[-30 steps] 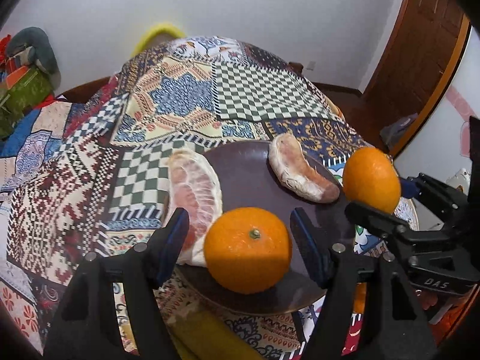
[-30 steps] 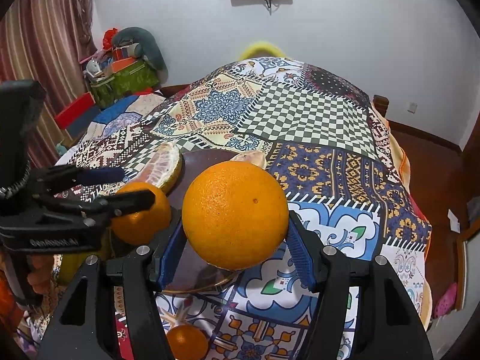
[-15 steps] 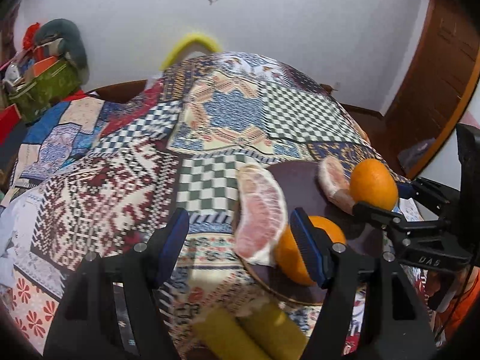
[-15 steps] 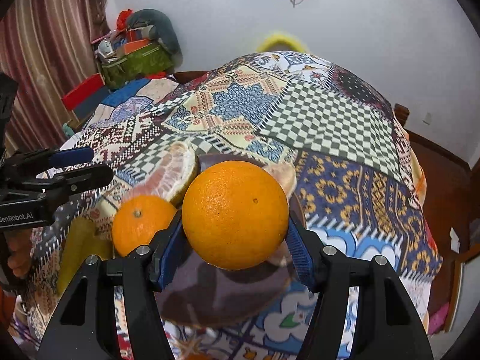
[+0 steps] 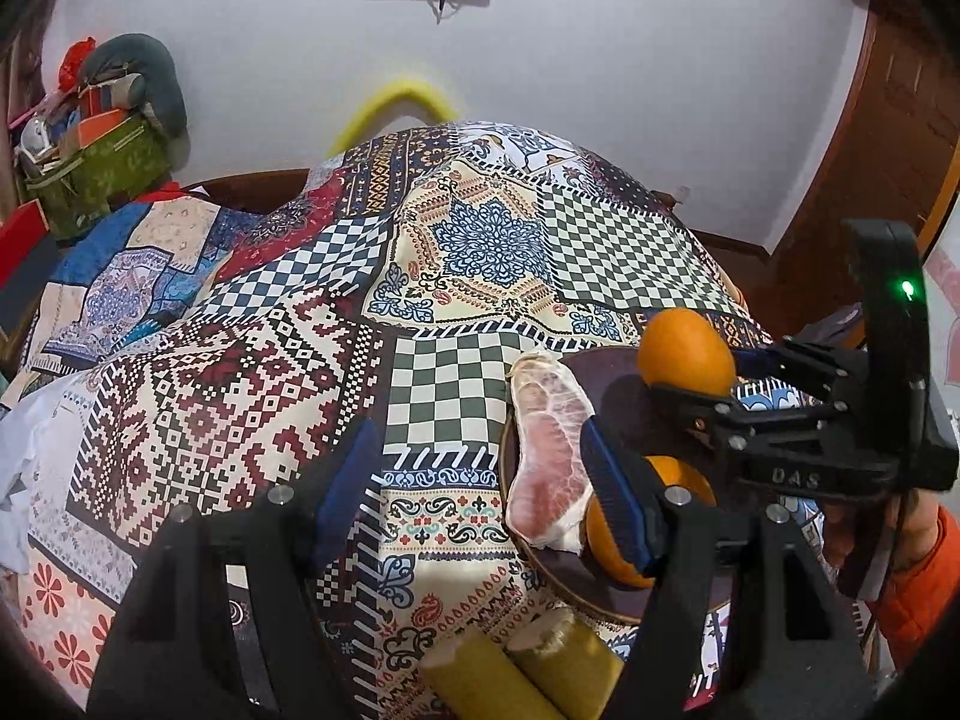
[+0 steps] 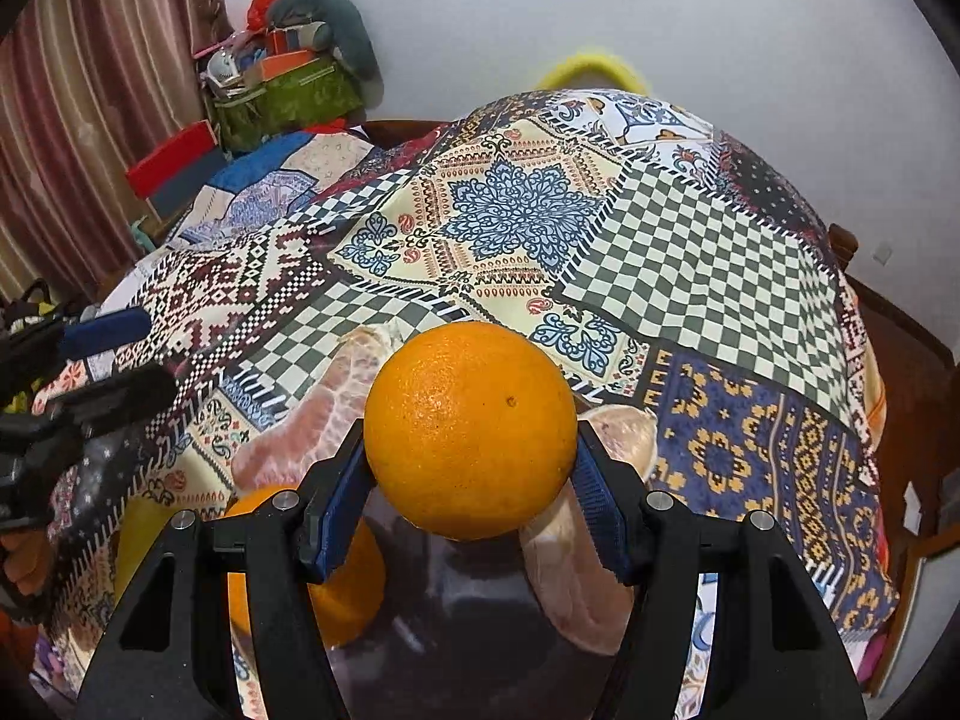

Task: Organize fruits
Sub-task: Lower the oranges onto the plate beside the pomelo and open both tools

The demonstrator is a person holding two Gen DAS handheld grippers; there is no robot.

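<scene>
Here, right gripper [image 6: 471,507] clamped on orange [image 6: 470,429], left gripper [image 5: 480,480] parted, empty.

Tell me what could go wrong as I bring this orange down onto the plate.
The plate is crowded: the held orange in the right gripper could land on the pomelo wedges or nudge the resting orange off the rim. Released too high, it might roll onto the patchwork cloth.

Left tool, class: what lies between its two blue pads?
Nothing is held: between the left tool's pads only patterned cloth shows, in the left wrist view.
</scene>
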